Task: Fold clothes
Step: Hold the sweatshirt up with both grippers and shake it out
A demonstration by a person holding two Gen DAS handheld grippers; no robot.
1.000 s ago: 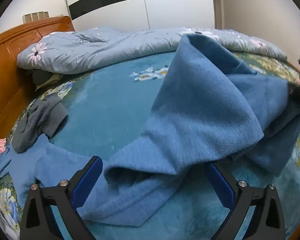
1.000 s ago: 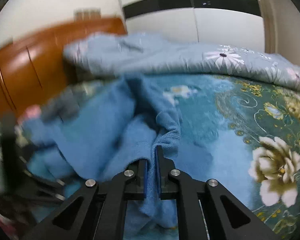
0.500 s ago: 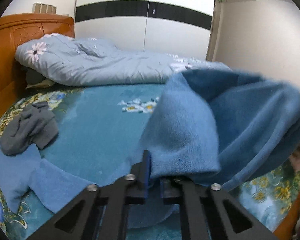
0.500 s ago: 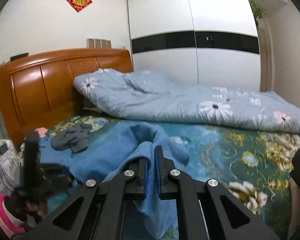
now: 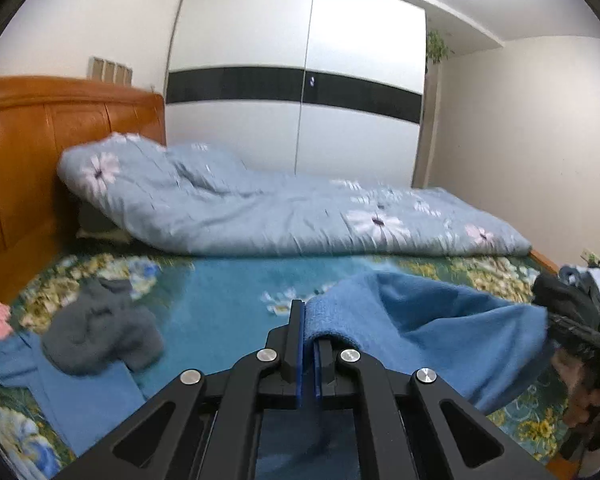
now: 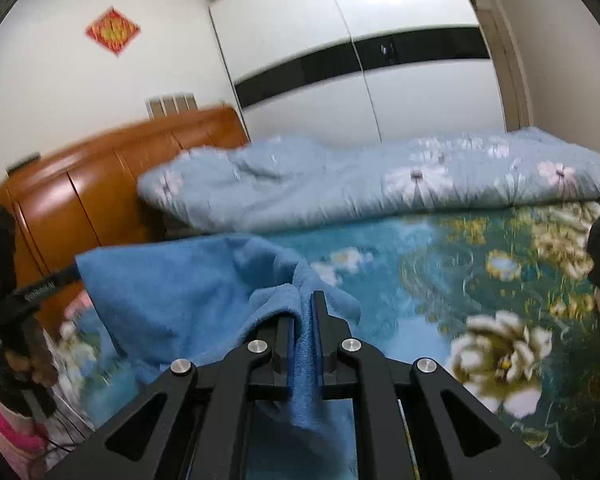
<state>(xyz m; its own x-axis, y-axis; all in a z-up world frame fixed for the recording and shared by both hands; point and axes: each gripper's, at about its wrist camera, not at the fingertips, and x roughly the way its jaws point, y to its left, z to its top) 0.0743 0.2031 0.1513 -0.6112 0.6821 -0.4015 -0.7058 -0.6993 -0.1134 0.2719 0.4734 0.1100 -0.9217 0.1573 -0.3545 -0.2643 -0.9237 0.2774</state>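
Left wrist view: left gripper (image 5: 308,344), jaws drawn together on a rolled edge of the blue garment (image 5: 440,320), which runs off rightward as a slack band held clear of the bed (image 5: 228,292) toward the other tool at the frame's right edge. Right wrist view: right gripper (image 6: 305,336), jaws likewise clamped on a bunched fold of the same blue garment (image 6: 172,280), cloth spreading leftward to the left gripper, seen dark and blurred at the left margin. Step in hand, as judged: garment lifted and stretched between two grips above the floral sheet, which fits either spreading it out to lay flat or carrying one edge across for a fold; the pictures do not settle which. Next move calls for: both grips kept firm, the span held taut and level so the cloth does not sag or twist, and lowering over a bare part of the bed. Garment, description: mid-blue, thick, fleecy nap, soft and limp, edge rolling over at each grip; overall shape not readable, lower part hidden behind the tools. Surroundings: grey garment (image 5: 96,332) crumpled on a flat blue piece (image 5: 76,396) at left; pale floral quilt (image 5: 260,208) heaped along the far side; wooden headboard (image 5: 32,148); white wardrobe (image 5: 300,92) behind
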